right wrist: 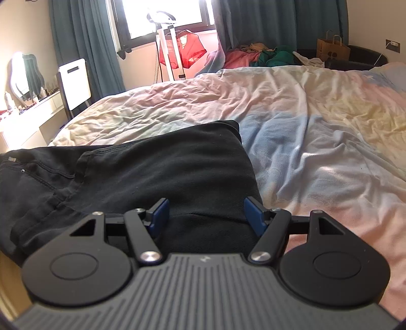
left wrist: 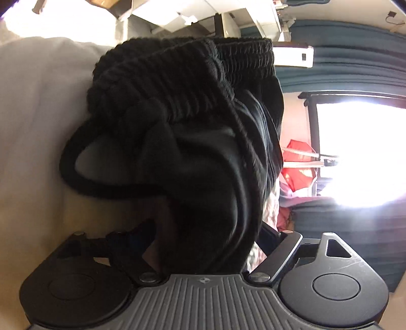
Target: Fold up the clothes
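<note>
Left gripper (left wrist: pixel 203 243) is clamped on a bunched black garment (left wrist: pixel 192 142), whose ribbed elastic waistband (left wrist: pixel 177 83) hangs lifted before the camera. Right gripper (right wrist: pixel 205 213) hovers with its blue pads (right wrist: pixel 159 212) spread apart over folded black jeans (right wrist: pixel 152 172) lying on the rumpled pastel bedsheet (right wrist: pixel 317 132).

Teal curtains (right wrist: pixel 83 43) round a sunlit window (right wrist: pixel 162 17) — rumpled pastel bed (right wrist: pixel 291 121), white desk (right wrist: pixel 28 121).

Hidden fingertips, cropped cloth

The black garment (left wrist: pixel 177 142) bunches over the left gripper (left wrist: pixel 203 238), covering both fingertips — their grip cannot be judged; beside the right gripper (right wrist: pixel 206 213), folded black jeans (right wrist: pixel 121 177) run off the picture's left edge.
</note>
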